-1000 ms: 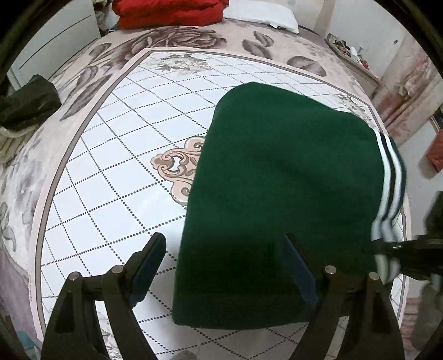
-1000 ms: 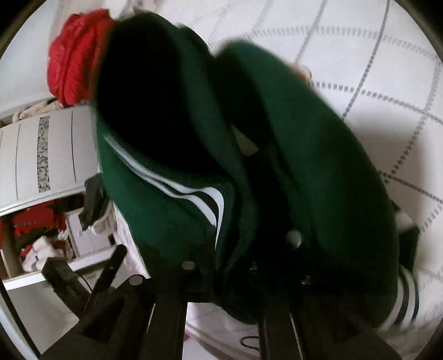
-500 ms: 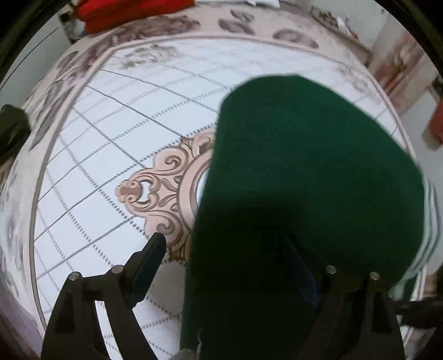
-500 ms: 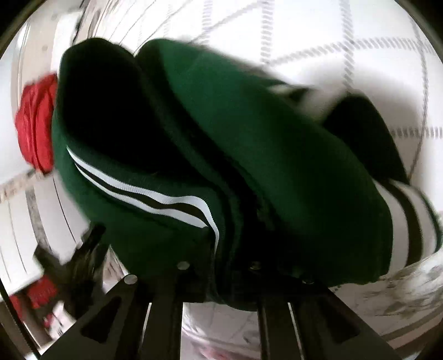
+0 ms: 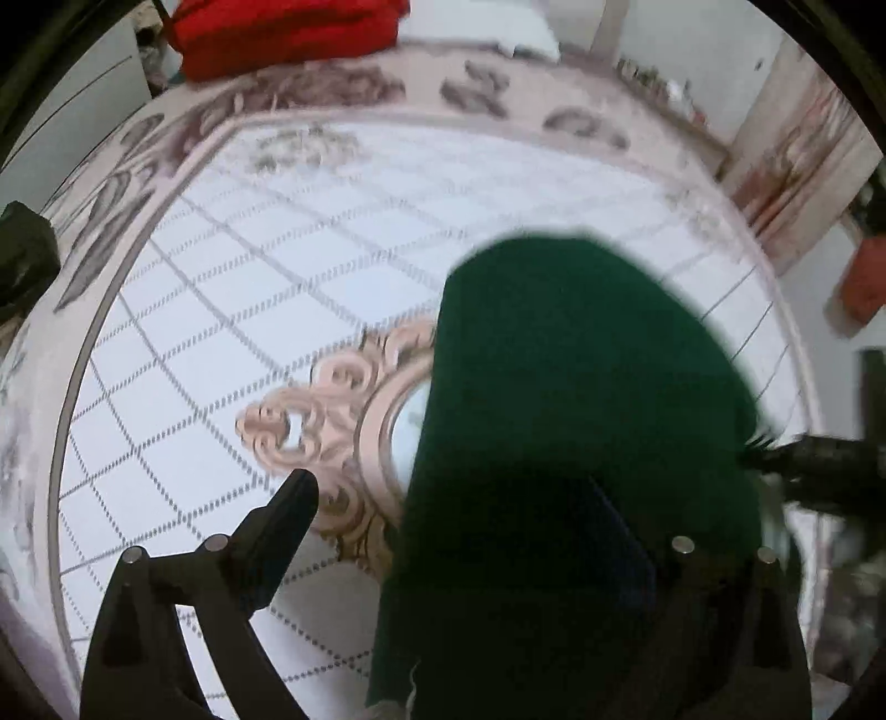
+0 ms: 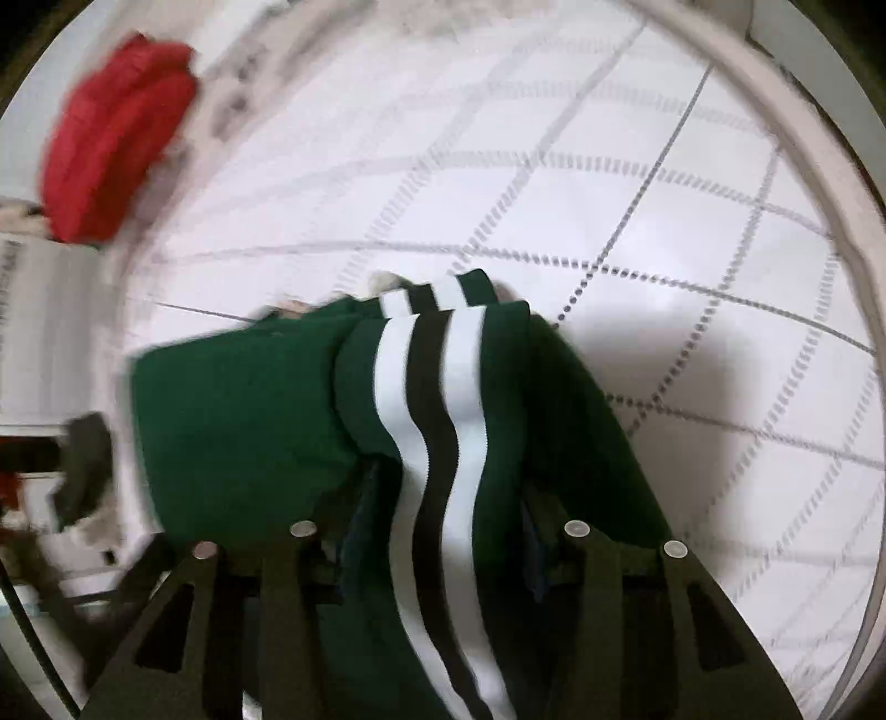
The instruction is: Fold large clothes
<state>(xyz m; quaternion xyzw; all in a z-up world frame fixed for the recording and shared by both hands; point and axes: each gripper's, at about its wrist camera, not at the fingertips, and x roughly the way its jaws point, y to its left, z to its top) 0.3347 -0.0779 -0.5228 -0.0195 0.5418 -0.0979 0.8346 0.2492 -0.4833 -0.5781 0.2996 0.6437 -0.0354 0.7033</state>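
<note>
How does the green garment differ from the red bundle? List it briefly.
The green garment carries white and black stripes; the red bundle looks plain. The green garment lies close by on the cover's white gridded centre; the red bundle sits far off near its edge. Both are layered fabric.

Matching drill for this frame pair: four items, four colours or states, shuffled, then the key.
Items:
1. folded garment
2. bundle at the rug's far edge
3. left gripper
4. sleeve band

Colours or states:
A. red
B. white stripes with a black one between
C. dark green
D. jaws wide open, one finger over bare rug

Pairs: 1-C, 2-A, 3-D, 4-B
</note>
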